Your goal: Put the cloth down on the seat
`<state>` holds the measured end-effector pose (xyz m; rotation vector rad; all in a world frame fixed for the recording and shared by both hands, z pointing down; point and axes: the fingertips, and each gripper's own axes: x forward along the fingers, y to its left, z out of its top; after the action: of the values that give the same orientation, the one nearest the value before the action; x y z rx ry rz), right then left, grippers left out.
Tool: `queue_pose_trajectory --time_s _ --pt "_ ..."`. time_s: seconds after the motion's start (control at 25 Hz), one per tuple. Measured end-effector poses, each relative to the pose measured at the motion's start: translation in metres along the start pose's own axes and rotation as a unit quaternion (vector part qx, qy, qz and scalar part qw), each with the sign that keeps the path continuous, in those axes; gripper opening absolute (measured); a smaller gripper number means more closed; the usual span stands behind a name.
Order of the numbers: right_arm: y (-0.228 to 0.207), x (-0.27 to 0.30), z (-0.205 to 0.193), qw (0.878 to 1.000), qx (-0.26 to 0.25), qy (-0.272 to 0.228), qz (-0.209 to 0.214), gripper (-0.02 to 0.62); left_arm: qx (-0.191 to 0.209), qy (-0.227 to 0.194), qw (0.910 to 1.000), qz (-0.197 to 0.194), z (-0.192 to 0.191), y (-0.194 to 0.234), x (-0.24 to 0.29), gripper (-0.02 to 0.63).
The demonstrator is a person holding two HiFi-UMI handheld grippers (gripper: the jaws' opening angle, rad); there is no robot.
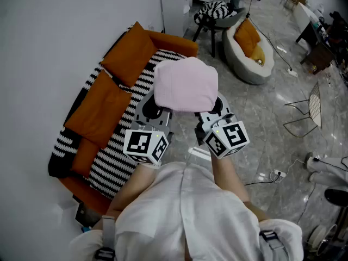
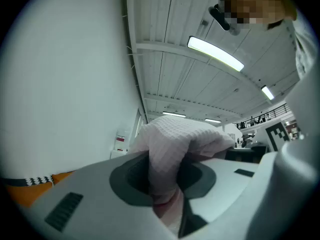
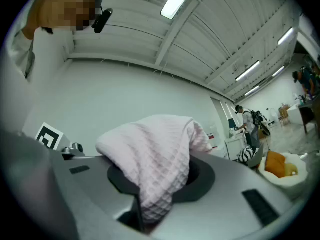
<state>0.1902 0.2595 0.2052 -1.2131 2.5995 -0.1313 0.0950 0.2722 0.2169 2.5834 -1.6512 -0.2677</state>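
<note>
A folded pale pink waffle cloth (image 1: pixel 185 85) is held up in front of me, over the front edge of the sofa seat (image 1: pixel 117 162), which has a black-and-white striped cover. My left gripper (image 1: pixel 155 110) is shut on the cloth's left side, and my right gripper (image 1: pixel 215 110) is shut on its right side. In the left gripper view the cloth (image 2: pixel 175 139) bunches up out of the closed left gripper (image 2: pixel 167 186). The right gripper view shows the cloth (image 3: pixel 150 154) draped over the pinching right gripper (image 3: pixel 155 196). Both sets of jaws point upward, away from the seat.
Orange cushions (image 1: pixel 103 110) lie along the sofa's back against the white wall. A round white lounger with an orange cushion (image 1: pixel 250 50), a striped stool (image 1: pixel 215 12) and a white cabinet (image 1: pixel 175 7) stand beyond. A wire chair (image 1: pixel 310 110) and a power strip (image 1: pixel 274 174) are on the marble floor to the right.
</note>
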Motion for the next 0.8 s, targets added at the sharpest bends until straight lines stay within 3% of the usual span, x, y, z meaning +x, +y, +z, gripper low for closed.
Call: queue_pose_trajectory --time_s 0.56,0.8 --pt "-0.01 0.002 0.004 1.0 -0.01 0.003 0.004 0.118 -0.002 -0.003 1.0 0.007 -0.004 -0.003 0.009 0.114" --pt "-0.018 0.001 0.001 1.0 0.013 -0.003 0.016 0.121 0.001 -0.005 0.9999 0.013 -0.007 -0.007 0.013 0.114"
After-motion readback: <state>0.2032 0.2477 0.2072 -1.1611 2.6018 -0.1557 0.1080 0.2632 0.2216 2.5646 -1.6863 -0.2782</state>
